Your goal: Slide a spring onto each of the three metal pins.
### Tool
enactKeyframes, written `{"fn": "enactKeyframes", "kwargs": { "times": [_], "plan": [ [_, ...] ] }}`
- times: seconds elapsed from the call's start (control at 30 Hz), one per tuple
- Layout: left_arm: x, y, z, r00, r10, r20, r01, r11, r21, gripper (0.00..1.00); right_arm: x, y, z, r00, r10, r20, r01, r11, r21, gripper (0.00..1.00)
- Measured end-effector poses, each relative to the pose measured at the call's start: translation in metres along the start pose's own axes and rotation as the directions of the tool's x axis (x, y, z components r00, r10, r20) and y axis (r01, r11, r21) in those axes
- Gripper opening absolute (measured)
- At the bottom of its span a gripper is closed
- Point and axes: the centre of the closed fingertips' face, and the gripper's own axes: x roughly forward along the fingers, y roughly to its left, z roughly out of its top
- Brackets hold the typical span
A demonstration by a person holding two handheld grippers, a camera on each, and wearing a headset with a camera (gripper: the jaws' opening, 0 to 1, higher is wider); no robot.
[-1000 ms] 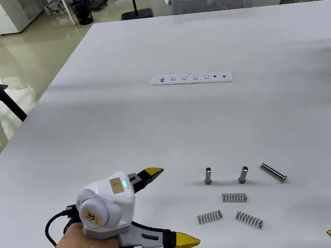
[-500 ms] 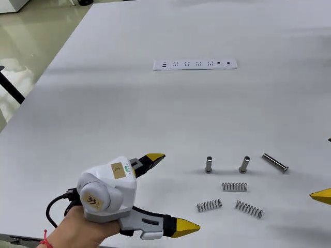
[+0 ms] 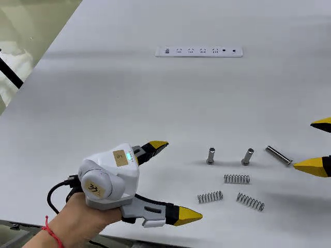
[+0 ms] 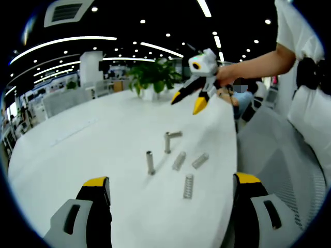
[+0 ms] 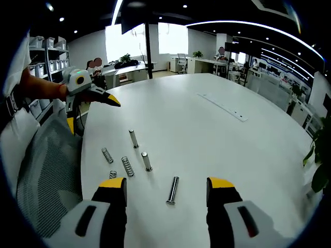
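White table (image 3: 98, 98), pins (image 3: 211, 155), springs (image 3: 237, 179), power strip (image 3: 199, 51)

We record: pins (image 3: 211, 155), smooth bright metal; springs (image 3: 237, 179), grey metal wire; table (image 3: 129, 103), matt white; left gripper (image 3: 177, 180), glossy white plastic shell.

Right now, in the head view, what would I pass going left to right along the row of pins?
The left gripper → standing pin → second standing pin → pin lying down → right gripper.
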Motion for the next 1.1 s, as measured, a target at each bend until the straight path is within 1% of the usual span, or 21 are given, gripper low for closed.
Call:
{"fn": "enactKeyframes", "kwargs": {
  "times": [0.07, 0.13, 0.17, 0.23, 0.27, 0.3, 0.5, 0.57, 0.63, 0.67, 0.8, 0.87, 0.93, 1.03, 1.1],
  "plan": [
    [0.000, 0.000, 0.000, 1.0000, -0.001, 0.000, 0.001, 1.000, -0.002, 1.00, 0.006, -0.003, 0.001, 0.9999, -0.002, -0.014, 0.002, 1.000, 0.002, 0.61],
    [0.000, 0.000, -0.001, 1.0000, -0.002, 0.000, 0.002, 1.000, -0.003, 1.00, 0.012, -0.005, -0.001, 0.9992, -0.002, -0.040, 0.003, 1.000, 0.025, 0.60],
    [0.000, 0.000, -0.001, 1.0000, -0.002, 0.000, 0.002, 1.000, -0.004, 1.00, 0.015, -0.006, -0.001, 0.9990, -0.002, -0.044, 0.003, 1.000, 0.025, 0.59],
    [0.000, 0.001, -0.001, 1.0000, -0.002, 0.003, 0.002, 1.000, -0.006, 1.00, 0.021, -0.009, -0.003, 0.9977, -0.004, -0.068, 0.005, 1.000, 0.020, 0.55],
    [0.000, 0.002, 0.000, 1.0000, -0.002, 0.006, 0.002, 1.000, -0.007, 1.00, 0.025, -0.010, -0.003, 0.9969, -0.004, -0.079, 0.006, 1.000, 0.028, 0.53],
    [0.000, 0.002, 0.000, 1.0000, -0.002, 0.007, 0.002, 1.000, -0.007, 1.00, 0.027, -0.011, -0.003, 0.9963, -0.005, -0.085, 0.008, 0.999, 0.033, 0.50],
    [0.002, 0.005, 0.002, 0.9999, -0.001, 0.015, 0.002, 1.000, -0.014, 1.00, 0.040, -0.018, -0.006, 0.9914, -0.013, -0.130, 0.020, 0.999, 0.048, 0.40],
    [0.003, 0.006, 0.001, 0.9998, -0.003, 0.018, 0.003, 1.000, -0.016, 1.00, 0.044, -0.019, -0.008, 0.9883, -0.012, -0.152, 0.021, 0.998, 0.057, 0.37],
    [0.004, 0.007, 0.001, 0.9998, -0.003, 0.020, 0.003, 1.000, -0.020, 1.00, 0.052, -0.027, -0.011, 0.9847, -0.013, -0.174, 0.024, 0.998, 0.064, 0.33],
    [0.004, 0.007, 0.001, 0.9998, -0.002, 0.021, 0.003, 1.000, -0.021, 1.00, 0.054, -0.028, -0.012, 0.9829, -0.013, -0.184, 0.024, 0.998, 0.062, 0.32],
    [0.004, 0.008, 0.000, 0.9997, 0.000, 0.024, 0.000, 0.999, -0.032, 1.00, 0.063, -0.025, -0.019, 0.9754, -0.001, -0.220, 0.018, 0.997, 0.075, 0.29],
    [0.004, 0.008, 0.000, 0.9997, 0.002, 0.026, -0.001, 0.999, -0.035, 1.00, 0.068, -0.024, -0.023, 0.9706, -0.006, -0.241, 0.024, 0.997, 0.073, 0.26],
    [0.004, 0.009, 0.000, 0.9996, 0.004, 0.027, -0.003, 0.999, -0.038, 1.00, 0.071, -0.023, -0.025, 0.9678, -0.002, -0.252, 0.022, 0.997, 0.077, 0.25],
    [0.004, 0.010, -0.001, 0.9996, 0.005, 0.028, -0.004, 0.999, -0.045, 1.00, 0.075, -0.022, -0.031, 0.9599, -0.005, -0.280, 0.028, 0.997, 0.078, 0.22],
    [0.004, 0.010, -0.001, 0.9996, 0.006, 0.029, -0.005, 0.999, -0.047, 1.00, 0.077, -0.021, -0.032, 0.9574, -0.002, -0.289, 0.029, 0.996, 0.089, 0.21]
  ]
}}
